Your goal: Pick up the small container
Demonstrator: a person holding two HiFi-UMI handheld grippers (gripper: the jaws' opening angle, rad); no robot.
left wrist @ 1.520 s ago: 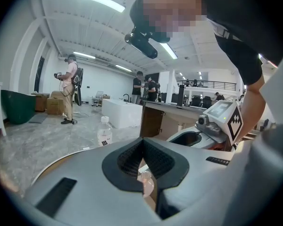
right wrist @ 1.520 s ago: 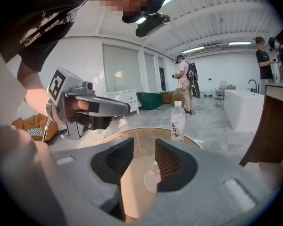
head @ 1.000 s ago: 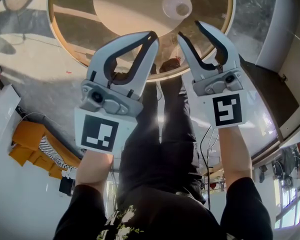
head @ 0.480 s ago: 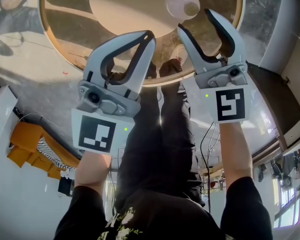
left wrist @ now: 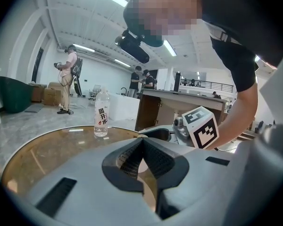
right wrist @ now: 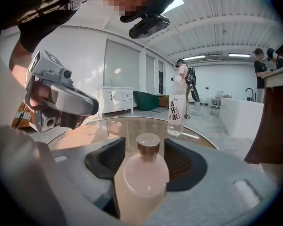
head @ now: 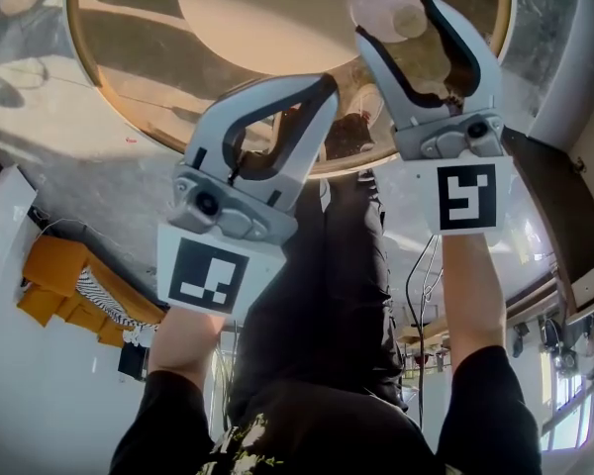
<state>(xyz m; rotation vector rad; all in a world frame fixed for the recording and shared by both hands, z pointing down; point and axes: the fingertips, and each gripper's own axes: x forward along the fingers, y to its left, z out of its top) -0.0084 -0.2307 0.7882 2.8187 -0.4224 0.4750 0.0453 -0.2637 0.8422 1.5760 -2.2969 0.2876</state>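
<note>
The step in hand was the approach. The right gripper (head: 395, 17) had just been spreading its fingers (right wrist: 186, 166) to their widest. The small pale-pink bottle-shaped container with a brown cap (right wrist: 142, 175) stood upright between them on the round glass worktop (head: 148, 67), with no pad visibly pressing on it. The left gripper (head: 320, 87) hung beside, its fingers closed together on nothing. Next, I judge, the right fingers needed to close squarely on the container's body before any lift.
</note>
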